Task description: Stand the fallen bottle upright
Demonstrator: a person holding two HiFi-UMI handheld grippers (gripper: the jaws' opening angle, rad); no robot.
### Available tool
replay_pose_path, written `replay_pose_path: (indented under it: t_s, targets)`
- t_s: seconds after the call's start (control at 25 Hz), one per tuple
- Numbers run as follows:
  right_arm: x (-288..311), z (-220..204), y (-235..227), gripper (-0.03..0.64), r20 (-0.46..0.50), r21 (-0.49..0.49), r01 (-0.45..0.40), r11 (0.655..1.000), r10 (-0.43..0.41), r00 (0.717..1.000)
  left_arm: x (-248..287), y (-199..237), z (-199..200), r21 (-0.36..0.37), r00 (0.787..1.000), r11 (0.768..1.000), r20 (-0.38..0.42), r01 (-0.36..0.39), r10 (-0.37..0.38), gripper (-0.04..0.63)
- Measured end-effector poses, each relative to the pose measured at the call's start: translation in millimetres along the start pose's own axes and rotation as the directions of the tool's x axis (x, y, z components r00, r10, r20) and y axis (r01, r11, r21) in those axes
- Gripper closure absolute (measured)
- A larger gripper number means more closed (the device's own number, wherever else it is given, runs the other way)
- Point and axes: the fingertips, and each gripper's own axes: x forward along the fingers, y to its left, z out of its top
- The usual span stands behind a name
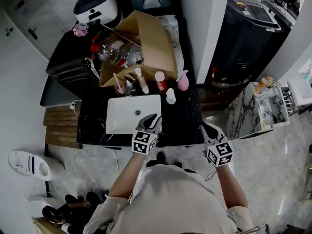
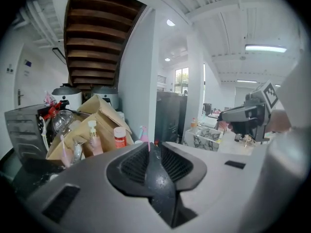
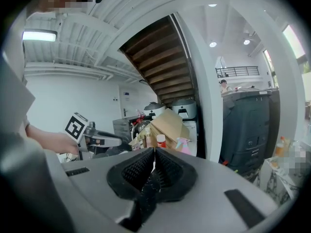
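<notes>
Several small bottles stand upright on the black counter (image 1: 187, 121) behind the white sink (image 1: 122, 112): a white bottle (image 1: 170, 96), a pink spray bottle (image 1: 183, 81), a red-capped bottle (image 1: 160, 81) and a pinkish white-capped one (image 1: 142, 81). I see none of them lying down. My left gripper (image 1: 151, 118) hovers over the sink's front right corner, well short of the bottles. Its jaws (image 2: 154, 143) stand only a narrow gap apart and hold nothing. My right gripper (image 1: 204, 126) hangs off the counter's front right corner, shut and empty (image 3: 154, 149).
An open cardboard box (image 1: 151, 38) with a big clear plastic bottle (image 1: 117, 52) lying in it fills the back of the counter. Rice cookers (image 1: 96, 6) stand behind, a white pillar (image 1: 204, 23) rises to the right, with a dark machine (image 1: 248, 28) beyond it.
</notes>
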Motion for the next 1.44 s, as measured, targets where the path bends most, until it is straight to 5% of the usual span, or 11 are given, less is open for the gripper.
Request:
replay_pose_path:
  t_s: [0.28, 1.44]
  targets:
    - [10.6, 12.9, 11.4, 0.583, 0.024, -0.029, -0.004, 1.000, 0.004, 1.000, -22.7, 6.7, 10.6, 0.002, 0.999, 1.000, 0.034, 0.031, -0.031, 0.585]
    - [38.9, 35.7, 38.5, 0.584, 0.034, -0.048, 0.050, 0.998, -0.048, 0.998, -45.0, 36.2, 29.6, -0.042, 0.983, 0.985, 0.085, 0.166, -0.162, 0.588]
